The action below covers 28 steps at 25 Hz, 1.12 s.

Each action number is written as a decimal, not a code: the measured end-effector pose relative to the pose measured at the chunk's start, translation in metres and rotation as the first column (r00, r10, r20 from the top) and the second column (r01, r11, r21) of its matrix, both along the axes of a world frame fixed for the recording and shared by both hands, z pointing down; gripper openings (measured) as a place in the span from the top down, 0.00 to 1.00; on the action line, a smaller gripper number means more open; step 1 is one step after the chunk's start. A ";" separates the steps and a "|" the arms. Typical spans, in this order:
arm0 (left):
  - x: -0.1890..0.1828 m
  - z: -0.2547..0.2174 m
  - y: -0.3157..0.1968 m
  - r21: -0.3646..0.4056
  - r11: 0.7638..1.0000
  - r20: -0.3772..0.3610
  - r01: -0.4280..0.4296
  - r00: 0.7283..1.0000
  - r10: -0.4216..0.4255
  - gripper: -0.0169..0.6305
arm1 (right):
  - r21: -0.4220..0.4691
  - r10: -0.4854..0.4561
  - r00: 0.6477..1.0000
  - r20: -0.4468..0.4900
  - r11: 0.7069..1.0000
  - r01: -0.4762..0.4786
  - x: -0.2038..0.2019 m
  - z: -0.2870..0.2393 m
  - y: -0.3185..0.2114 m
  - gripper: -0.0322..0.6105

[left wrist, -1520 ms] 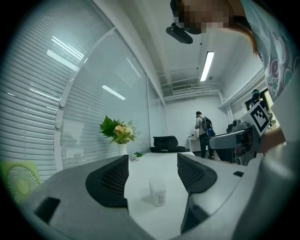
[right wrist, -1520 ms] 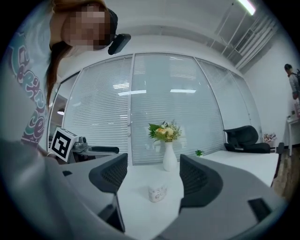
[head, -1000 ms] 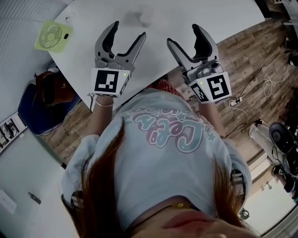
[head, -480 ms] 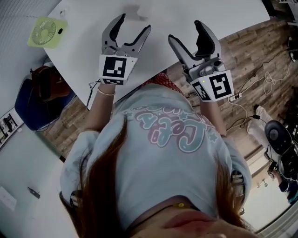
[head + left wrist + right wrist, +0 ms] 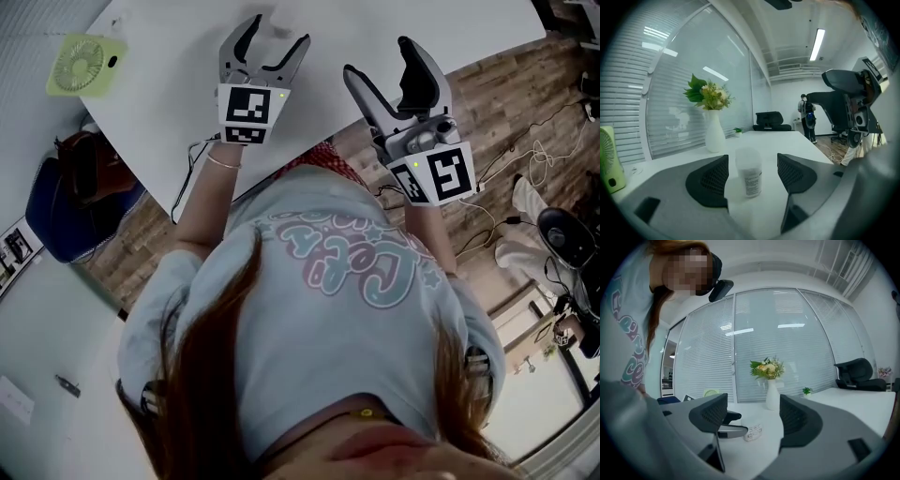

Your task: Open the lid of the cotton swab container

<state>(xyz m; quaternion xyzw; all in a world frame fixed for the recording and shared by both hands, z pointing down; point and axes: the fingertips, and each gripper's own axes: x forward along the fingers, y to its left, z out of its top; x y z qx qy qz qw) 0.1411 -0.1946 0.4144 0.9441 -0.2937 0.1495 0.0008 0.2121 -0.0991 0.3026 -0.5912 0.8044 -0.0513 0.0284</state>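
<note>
Left hand-held gripper point(image 5: 277, 33) is holding wide jaws around the upright cotton swab container point(image 5: 749, 171) on the bench point(image 5: 169, 103), not touching; right hand-held gripper point(image 5: 377, 58) is hovering wide, empty.

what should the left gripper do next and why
Probably ease the left gripper forward and close it on the body of the cotton swab container, below the lid. Its jaws stand apart with the upright container framed between them, gaps on both sides, so nothing steadies it yet. The right gripper, also open, is free for the lid.

Head view overhead, gripper views low, sharing white table point(image 5: 169, 112)
</note>
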 end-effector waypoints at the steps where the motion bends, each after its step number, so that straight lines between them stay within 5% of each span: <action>1: 0.002 0.003 -0.001 -0.002 1.000 0.007 -0.001 1.000 0.001 0.51 | -0.003 -0.002 1.000 -0.001 1.000 0.002 0.001 0.001 0.000 0.42; 13: 0.018 0.035 -0.019 -0.038 0.999 0.115 0.016 0.993 -0.011 0.51 | -0.030 -0.015 1.000 -0.006 0.999 0.015 0.003 0.009 0.000 0.43; 28: 0.023 0.066 -0.036 -0.188 0.980 0.215 0.066 0.976 -0.025 0.57 | -0.024 -0.009 1.000 -0.007 1.000 0.009 0.006 0.014 -0.004 0.43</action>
